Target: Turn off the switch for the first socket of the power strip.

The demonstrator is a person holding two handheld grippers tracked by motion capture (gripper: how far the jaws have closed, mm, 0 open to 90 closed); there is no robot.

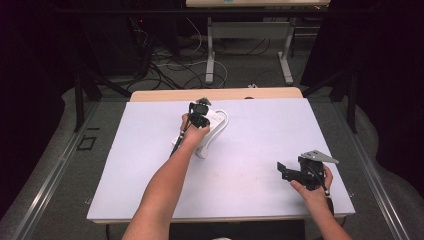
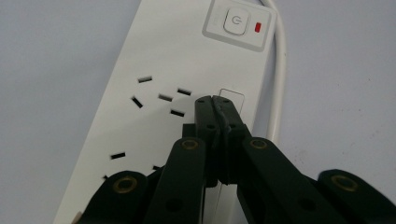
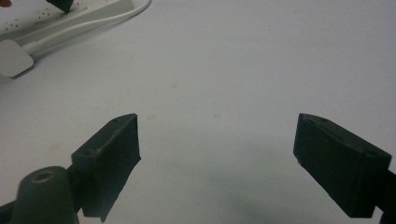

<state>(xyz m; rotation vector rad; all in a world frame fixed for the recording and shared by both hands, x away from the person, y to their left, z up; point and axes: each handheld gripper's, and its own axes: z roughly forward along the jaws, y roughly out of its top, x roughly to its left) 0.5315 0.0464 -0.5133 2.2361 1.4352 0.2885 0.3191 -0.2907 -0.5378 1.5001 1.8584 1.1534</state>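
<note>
Your left gripper [image 2: 214,100] is pinched closed over the power strip [image 2: 187,70].
Right gripper [image 3: 217,140] hangs wide open above bare table [image 3: 224,70], its white cable [image 2: 279,70] alongside.

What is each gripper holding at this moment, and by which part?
Nothing is held. The left gripper is shut with its tips together over the white power strip, grasping no part of it. The right gripper is open above the bare table.

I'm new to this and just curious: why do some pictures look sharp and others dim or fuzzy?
High view: surroundings very dark, only the white table is lit. Left gripper view: power strip sharp, the near left gripper soft. Right gripper view: right gripper blurred and dim, faint shadow beneath.
</note>
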